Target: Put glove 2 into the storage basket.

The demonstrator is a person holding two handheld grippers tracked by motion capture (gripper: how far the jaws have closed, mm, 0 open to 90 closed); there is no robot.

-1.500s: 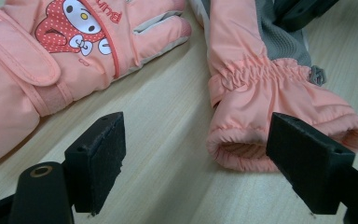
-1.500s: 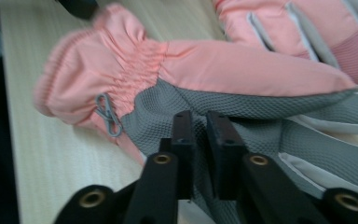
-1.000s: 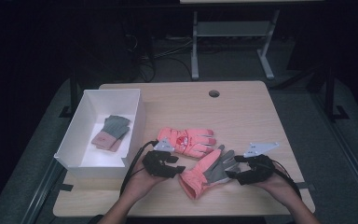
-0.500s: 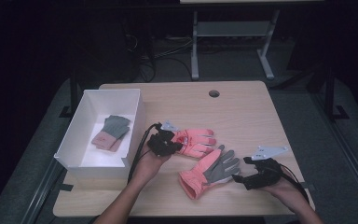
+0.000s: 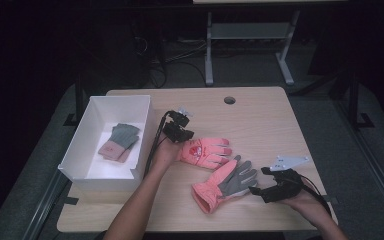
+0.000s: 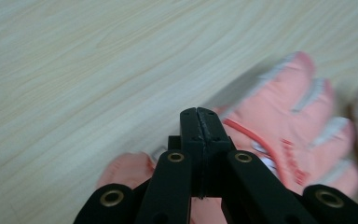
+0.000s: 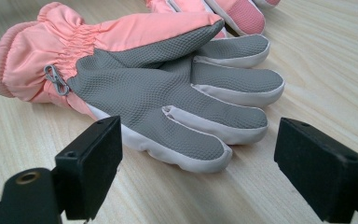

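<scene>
My left gripper (image 5: 179, 131) sits at about eleven o'clock of the table's (image 5: 260, 115) middle, jaws pressed flat together with nothing visible between the tips, just over the cuff of the salmon-pink padded glove lying back-up (image 5: 207, 151). My right gripper (image 7: 198, 158), at four o'clock, has just been opening and stands wide, holding nothing. The second salmon glove with its grey textured palm up (image 7: 168, 88) lies just ahead of it, fingertips toward the gap, untouched.

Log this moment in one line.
left gripper: shut over back-up glove cuff | right gripper: jaws just opening, facing palm-up glove
</scene>
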